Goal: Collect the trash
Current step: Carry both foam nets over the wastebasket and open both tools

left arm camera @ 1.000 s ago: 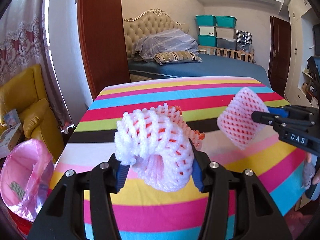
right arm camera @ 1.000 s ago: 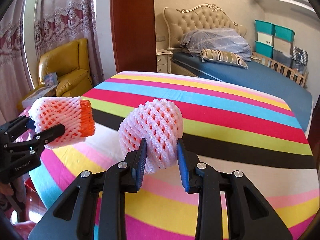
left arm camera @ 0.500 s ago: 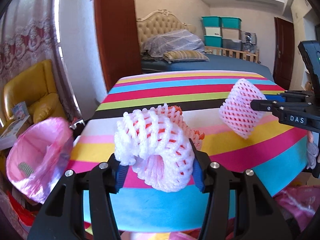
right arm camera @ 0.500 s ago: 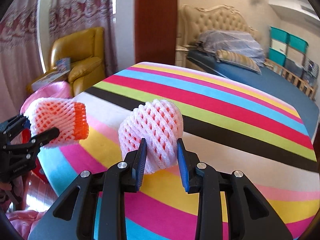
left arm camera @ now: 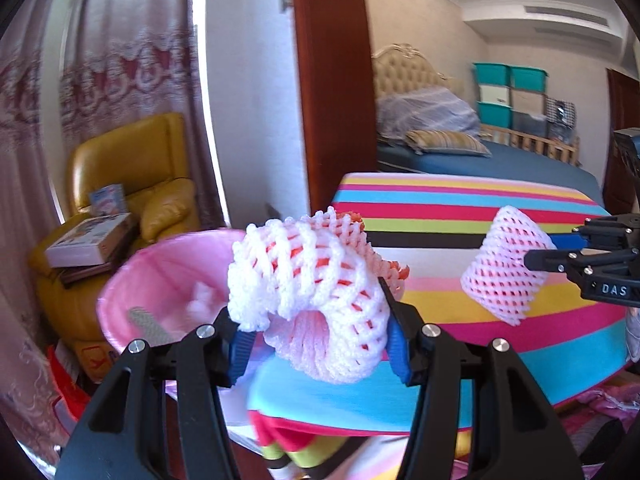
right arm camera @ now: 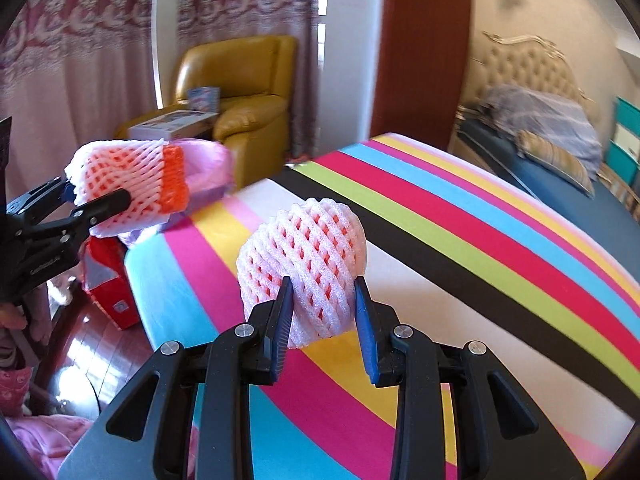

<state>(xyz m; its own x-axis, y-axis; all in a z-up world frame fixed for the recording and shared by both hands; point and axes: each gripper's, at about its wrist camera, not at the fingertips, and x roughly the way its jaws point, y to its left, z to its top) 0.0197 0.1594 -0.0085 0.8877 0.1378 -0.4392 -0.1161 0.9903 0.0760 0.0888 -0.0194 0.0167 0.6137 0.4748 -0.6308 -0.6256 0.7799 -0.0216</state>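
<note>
Striped tablecloth (right arm camera: 460, 240) covers table; cloth surface bare in both views.

This is a bedroom in a home. At two o'clock there is a bed (left arm camera: 500, 162) with a soft gold headboard (left arm camera: 404, 70) and a striped pillow (left arm camera: 446, 142). At nine o'clock sits a yellow armchair (left arm camera: 132, 176) by lacy curtains (left arm camera: 100, 60). Teal storage boxes (left arm camera: 510, 92) are stacked behind the bed.

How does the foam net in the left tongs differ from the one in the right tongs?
The left foam net is doubled: white mesh over an orange one poking out. The right foam net is a single pale pink sleeve. The left one looks bulkier and crumpled, spreading the left tongs wider; the right one is neater in the narrower right tongs. Both are gripped foam mesh fruit sleeves.
</note>
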